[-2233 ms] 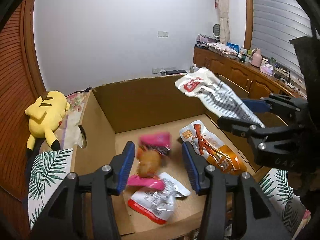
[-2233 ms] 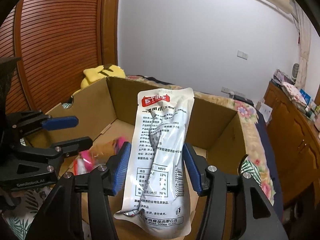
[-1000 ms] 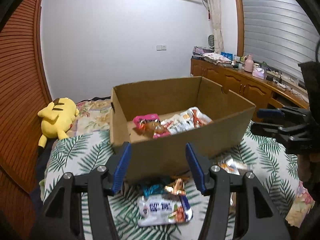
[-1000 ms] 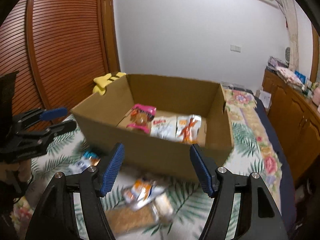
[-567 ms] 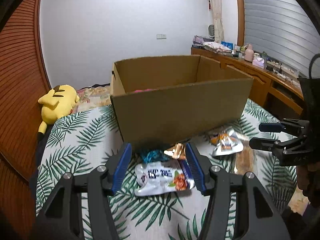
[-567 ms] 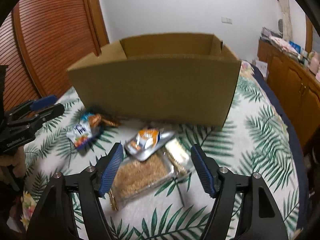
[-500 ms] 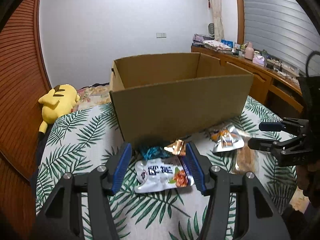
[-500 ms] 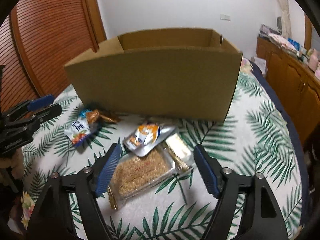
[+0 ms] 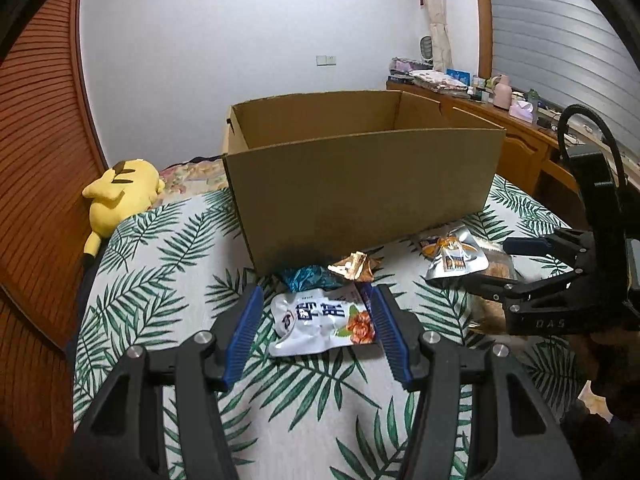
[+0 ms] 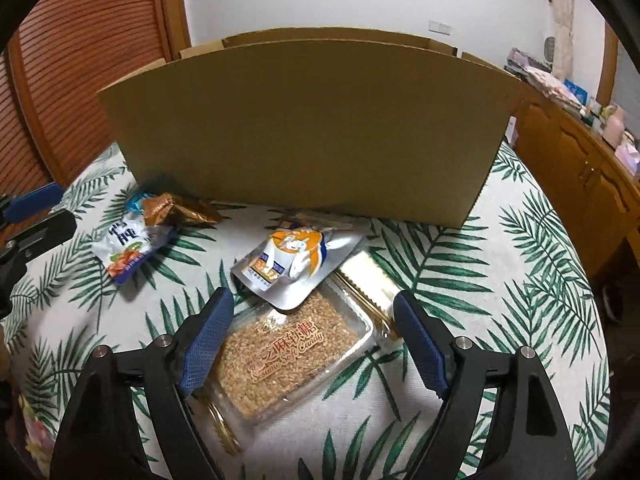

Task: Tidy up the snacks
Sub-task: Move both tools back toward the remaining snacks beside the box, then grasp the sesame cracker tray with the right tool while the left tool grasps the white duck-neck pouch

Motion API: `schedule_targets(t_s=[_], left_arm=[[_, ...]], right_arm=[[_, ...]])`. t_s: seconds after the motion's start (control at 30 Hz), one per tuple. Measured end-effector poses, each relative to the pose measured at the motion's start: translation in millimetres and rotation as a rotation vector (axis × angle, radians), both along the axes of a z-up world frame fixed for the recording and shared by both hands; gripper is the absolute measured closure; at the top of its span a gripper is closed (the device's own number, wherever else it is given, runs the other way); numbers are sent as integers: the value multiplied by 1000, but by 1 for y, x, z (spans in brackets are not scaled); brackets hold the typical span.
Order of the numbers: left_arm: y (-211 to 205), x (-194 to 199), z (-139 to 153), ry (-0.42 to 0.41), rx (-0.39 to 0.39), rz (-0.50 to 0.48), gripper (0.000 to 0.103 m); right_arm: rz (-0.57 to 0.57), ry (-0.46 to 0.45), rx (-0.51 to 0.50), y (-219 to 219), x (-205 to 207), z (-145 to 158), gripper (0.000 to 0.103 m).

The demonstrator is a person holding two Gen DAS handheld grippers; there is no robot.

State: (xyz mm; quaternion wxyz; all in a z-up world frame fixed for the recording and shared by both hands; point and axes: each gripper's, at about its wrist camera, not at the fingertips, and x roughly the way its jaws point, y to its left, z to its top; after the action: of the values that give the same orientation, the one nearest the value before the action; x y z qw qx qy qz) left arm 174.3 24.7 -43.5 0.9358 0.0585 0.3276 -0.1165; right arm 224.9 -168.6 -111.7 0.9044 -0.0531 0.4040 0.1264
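In the left wrist view, the left tool [image 9: 316, 332] sat low in the frame, released, its blue pads on either side of a white snack packet [image 9: 323, 325] that lay flat on the leaf-print bed cover [image 9: 160, 276] without touching either pad. Just beyond the packet lay a blue wrapper [image 9: 306, 278] and a gold wrapper [image 9: 354, 266], close against the cardboard box [image 9: 360, 184] at mid-frame. In the right wrist view, the right tool [image 10: 314, 338] was likewise released, hanging over a clear sesame candy pack [image 10: 286, 354]. A silver pouch [image 10: 294, 268] overlapped that pack's far edge, toward the box wall. A yellow plush toy [image 9: 118, 196] lay at the left of the left wrist view, beside the wooden wall.
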Motion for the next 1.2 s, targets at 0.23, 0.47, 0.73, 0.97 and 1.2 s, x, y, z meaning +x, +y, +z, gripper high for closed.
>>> schedule_targets(t_s=[0.23,0.47,0.73,0.97,1.2], left_arm=[[-8,-5,-5,22,7,9,47],[-22,7,-17,87,43,2,46],[-25,29,-35,174,82,32,46],[-23,43,-45,209,107,61,38],[-14,53,-51,241,47,73,30]], right_arm=[[-10,10,-29,-12,-13,-1,18],[11,41,-13,-26,-18,-3,17],[50,68,26,-29,-15,-10,16],[79,69,-24,-14,-13,-14,10],[97,74,-41,-3,-12,-17,6]])
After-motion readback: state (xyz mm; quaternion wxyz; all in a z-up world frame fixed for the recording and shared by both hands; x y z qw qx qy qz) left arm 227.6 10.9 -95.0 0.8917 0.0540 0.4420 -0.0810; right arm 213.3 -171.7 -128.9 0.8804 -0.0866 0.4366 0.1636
